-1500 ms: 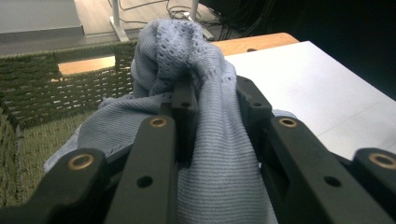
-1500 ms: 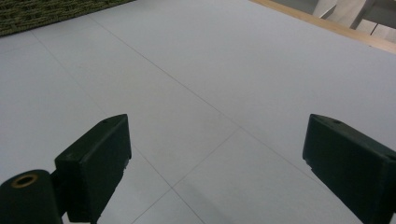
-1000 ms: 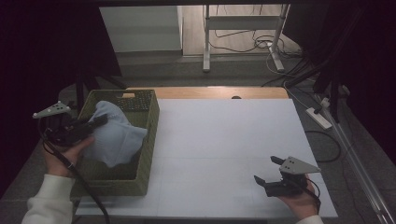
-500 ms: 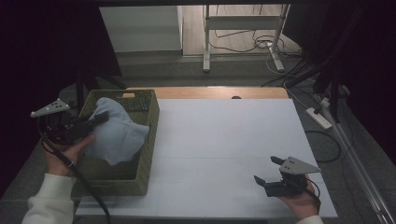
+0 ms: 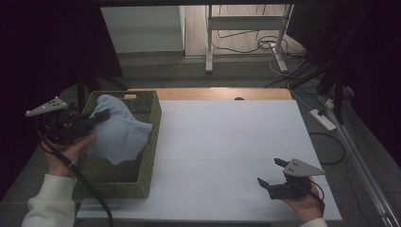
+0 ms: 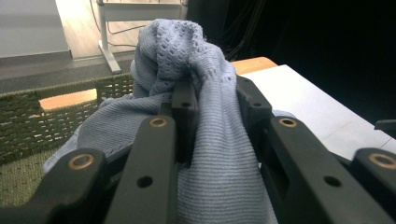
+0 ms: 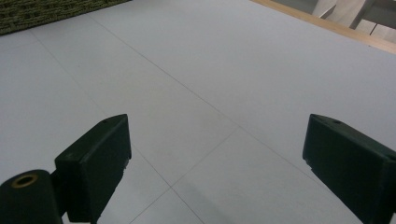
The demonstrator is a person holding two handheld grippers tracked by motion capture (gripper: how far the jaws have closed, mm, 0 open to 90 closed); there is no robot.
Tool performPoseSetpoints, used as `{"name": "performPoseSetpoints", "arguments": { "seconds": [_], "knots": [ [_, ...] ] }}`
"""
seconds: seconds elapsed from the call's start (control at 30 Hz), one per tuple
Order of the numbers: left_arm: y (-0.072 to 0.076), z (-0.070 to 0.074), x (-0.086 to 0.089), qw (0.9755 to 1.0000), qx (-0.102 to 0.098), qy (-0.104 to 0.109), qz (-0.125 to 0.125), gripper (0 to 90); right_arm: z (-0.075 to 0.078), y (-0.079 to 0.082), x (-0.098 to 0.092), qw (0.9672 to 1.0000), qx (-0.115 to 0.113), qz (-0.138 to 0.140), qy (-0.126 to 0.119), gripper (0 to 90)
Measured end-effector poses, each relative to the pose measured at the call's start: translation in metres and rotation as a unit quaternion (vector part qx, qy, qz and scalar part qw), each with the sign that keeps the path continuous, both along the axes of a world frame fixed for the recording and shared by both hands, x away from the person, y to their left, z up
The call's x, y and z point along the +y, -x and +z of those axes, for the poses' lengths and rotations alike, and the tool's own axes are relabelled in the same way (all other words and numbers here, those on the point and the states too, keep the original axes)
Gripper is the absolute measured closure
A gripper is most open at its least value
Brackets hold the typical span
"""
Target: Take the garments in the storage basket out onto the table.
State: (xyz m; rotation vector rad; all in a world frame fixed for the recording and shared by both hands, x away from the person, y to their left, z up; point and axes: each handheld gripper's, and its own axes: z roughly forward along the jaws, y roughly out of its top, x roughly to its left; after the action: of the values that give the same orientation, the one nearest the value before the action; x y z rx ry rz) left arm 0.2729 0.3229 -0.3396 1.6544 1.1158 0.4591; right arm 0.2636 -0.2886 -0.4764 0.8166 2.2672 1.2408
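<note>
A light blue knitted cloth [image 5: 118, 130] hangs over the green woven basket [image 5: 151, 142] at the table's left. My left gripper [image 5: 101, 116] is shut on the cloth's upper fold and holds it lifted above the basket. In the left gripper view the blue cloth [image 6: 219, 140] is bunched between the two black jaws of the left gripper [image 6: 212, 100], with the basket wall [image 6: 28, 121] behind it. Near the front right of the white table my right gripper [image 5: 272, 172] rests low and open. The right gripper [image 7: 215, 140] has bare tabletop between its jaws.
The white table top [image 5: 227, 142] stretches from the basket to the right edge, with a wooden strip [image 5: 217, 93] along its far edge. A black cable [image 5: 90, 189] trails from the left gripper. Beyond the table stand metal frame legs [image 5: 208, 52] and floor cables [image 5: 265, 45].
The left gripper has lifted the blue cloth slightly higher over the basket. The right gripper has stayed where it was.
</note>
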Motion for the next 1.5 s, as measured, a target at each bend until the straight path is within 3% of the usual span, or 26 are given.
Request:
{"name": "performPoseSetpoints", "arguments": {
  "seconds": [0.63, 1.5],
  "knots": [
    [-0.001, 0.021, -0.020, 0.9991, -0.028, 0.014, -0.029, 72.7, 0.000, 0.000, 0.001, 1.0000, 0.002, 0.001, 0.001, 8.2],
    [-0.012, 0.032, -0.050, 0.9981, -0.031, 0.013, -0.052, 72.6, -0.001, 0.000, 0.001, 1.0000, 0.003, 0.002, 0.002, 8.2]
  ]
}}
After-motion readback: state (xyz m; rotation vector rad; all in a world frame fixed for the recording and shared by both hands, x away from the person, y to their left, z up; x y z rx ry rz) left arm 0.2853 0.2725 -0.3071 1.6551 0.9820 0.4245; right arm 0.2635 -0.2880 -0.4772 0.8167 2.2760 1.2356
